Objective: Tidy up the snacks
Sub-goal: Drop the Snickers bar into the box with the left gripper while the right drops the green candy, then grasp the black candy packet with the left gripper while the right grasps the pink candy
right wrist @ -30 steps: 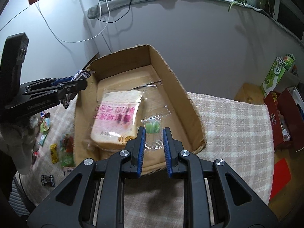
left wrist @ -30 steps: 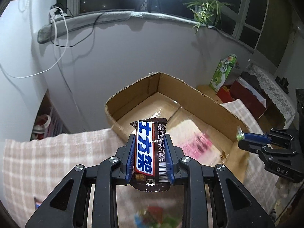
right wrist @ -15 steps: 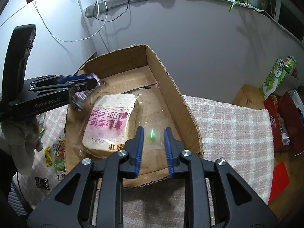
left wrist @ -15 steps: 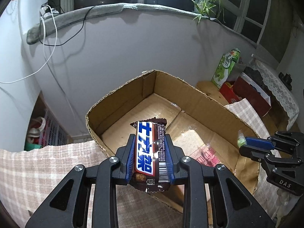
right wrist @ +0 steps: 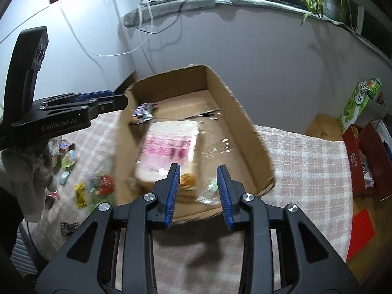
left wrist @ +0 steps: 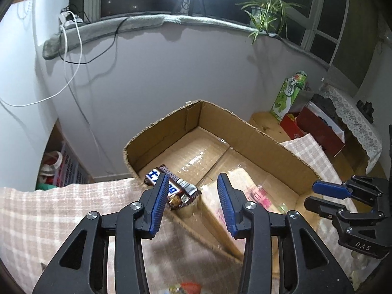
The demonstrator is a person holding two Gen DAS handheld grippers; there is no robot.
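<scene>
An open cardboard box (left wrist: 259, 139) (right wrist: 235, 103) stands on the checked tablecloth. My left gripper (left wrist: 192, 204) is open over the box's near left corner; the chocolate bar (left wrist: 171, 187) (right wrist: 143, 114) is free of it, at the box's left wall. My right gripper (right wrist: 197, 193) is open above the box's near edge; a small clear packet with a green sweet (right wrist: 209, 192) lies in the box below it. A wrapped bread loaf with pink print (right wrist: 169, 147) (left wrist: 235, 196) lies in the box.
Several loose snacks (right wrist: 98, 186) lie on the cloth left of the box. A green carton (right wrist: 360, 100) and red boxes (right wrist: 367, 156) stand at the right. A white wall (left wrist: 147, 73) rises behind the box.
My left gripper opened and let the chocolate bar drop into the box. My right gripper opened and released the green sweet packet into the box.
</scene>
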